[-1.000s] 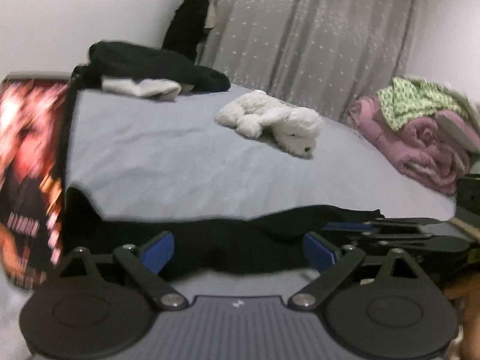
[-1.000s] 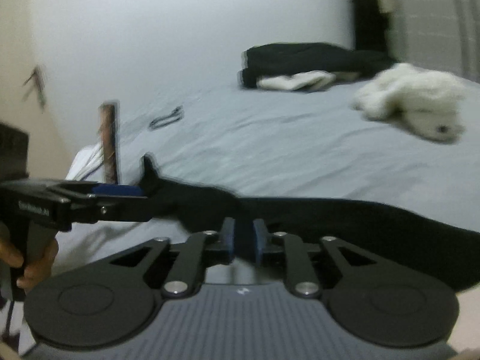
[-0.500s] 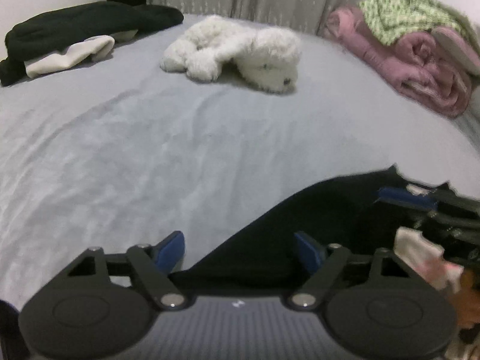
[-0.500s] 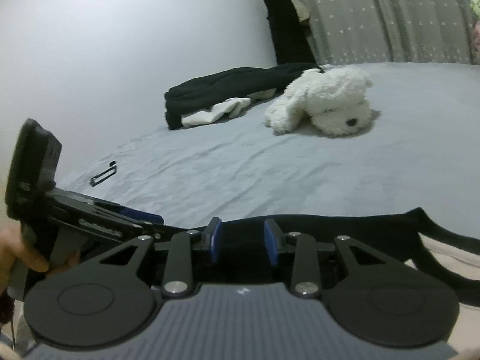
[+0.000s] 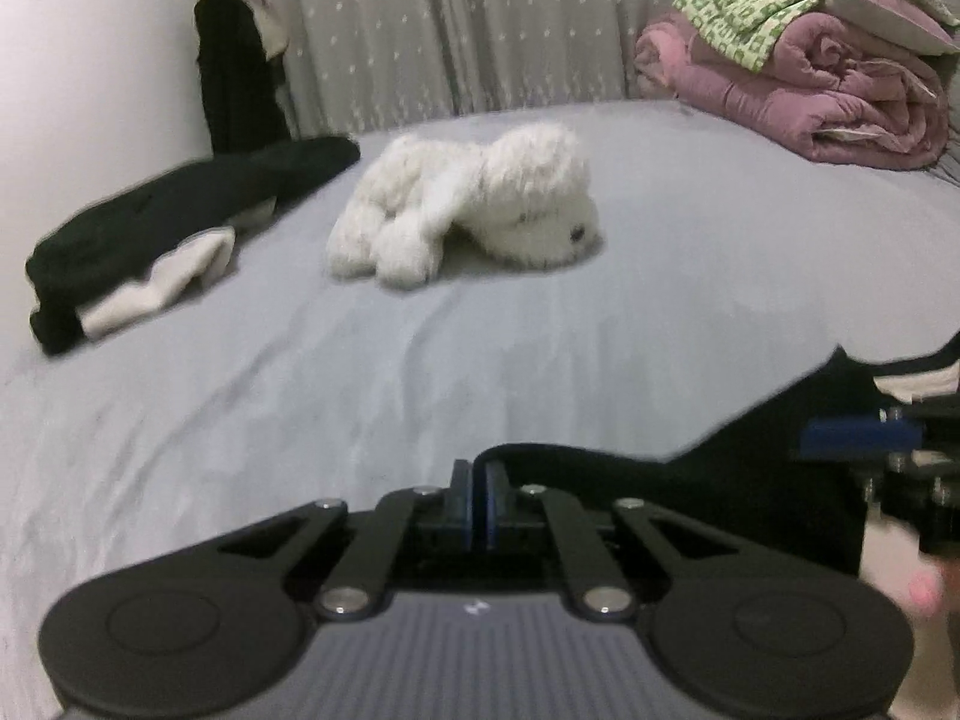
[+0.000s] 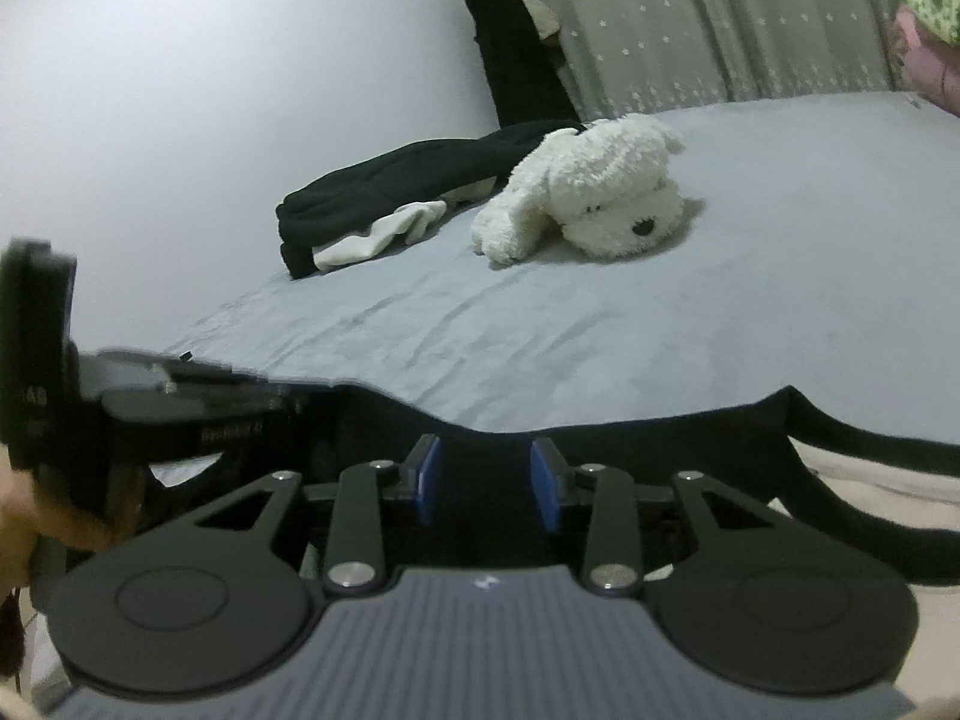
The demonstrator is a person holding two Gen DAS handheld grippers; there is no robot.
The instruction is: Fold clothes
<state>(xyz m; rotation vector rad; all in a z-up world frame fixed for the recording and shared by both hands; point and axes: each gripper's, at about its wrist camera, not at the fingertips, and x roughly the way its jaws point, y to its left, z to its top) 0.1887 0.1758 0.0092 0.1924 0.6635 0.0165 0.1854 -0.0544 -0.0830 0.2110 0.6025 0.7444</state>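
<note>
Grey sheets are covering the bed [image 5: 480,324], which is filling both views, with a dotted grey curtain [image 5: 456,30] hanging behind it and a plain wall on the left. On the bed a white plush dog [image 5: 474,207] is lying on its side near the middle, and just beside it, toward the wall, a folded black garment [image 5: 180,210] is resting with a white cloth [image 5: 162,285] poking out from under it. At the far right corner a rolled pink blanket [image 5: 810,96] is sitting with a green patterned cloth [image 5: 762,6] on top. At the near edge of the bed the black top [image 6: 600,456] is stretching across the foreground, its strap trailing off to the right in the right wrist view. The left gripper [image 5: 479,501] has just been closing, and its blue pads are now standing pressed together, pinching the edge of the top, which is rising in a small loop just above them. The right gripper [image 6: 489,483] is holding its jaws partly spread, with the black fabric lying between the pads; whether they are pressing on it I cannot tell. Each gripper is showing at the side of the other's view, close by, with a hand [image 6: 36,510] wrapping the left gripper's handle.
</note>
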